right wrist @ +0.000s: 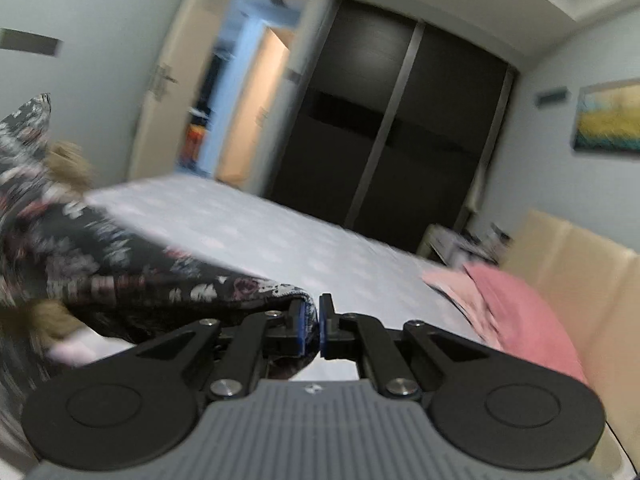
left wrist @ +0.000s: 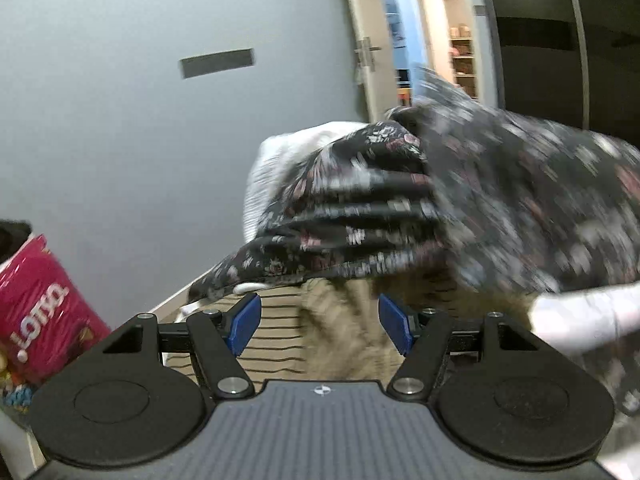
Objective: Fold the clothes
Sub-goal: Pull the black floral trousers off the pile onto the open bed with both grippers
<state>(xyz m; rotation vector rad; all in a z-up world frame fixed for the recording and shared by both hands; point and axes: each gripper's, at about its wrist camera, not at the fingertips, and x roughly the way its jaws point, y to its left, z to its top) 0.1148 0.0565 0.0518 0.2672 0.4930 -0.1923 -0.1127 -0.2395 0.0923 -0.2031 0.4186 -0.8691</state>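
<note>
A black floral garment (left wrist: 460, 200) hangs bunched and blurred over a pile of clothes. My right gripper (right wrist: 318, 328) is shut on an edge of this floral garment (right wrist: 132, 276) and holds it up above the bed. My left gripper (left wrist: 319, 322) is open and empty, its blue pads (left wrist: 244, 322) spread just above a tan striped garment (left wrist: 280, 336) under the floral cloth. A white knit piece (left wrist: 272, 168) lies behind the pile.
A pink Lotto bag (left wrist: 44, 312) stands at the left. The grey bed sheet (right wrist: 280, 236) stretches ahead, with a pink cloth (right wrist: 516, 312) and a beige headboard (right wrist: 580, 280) at right. A dark wardrobe (right wrist: 400, 120) and an open door (right wrist: 176, 100) lie beyond.
</note>
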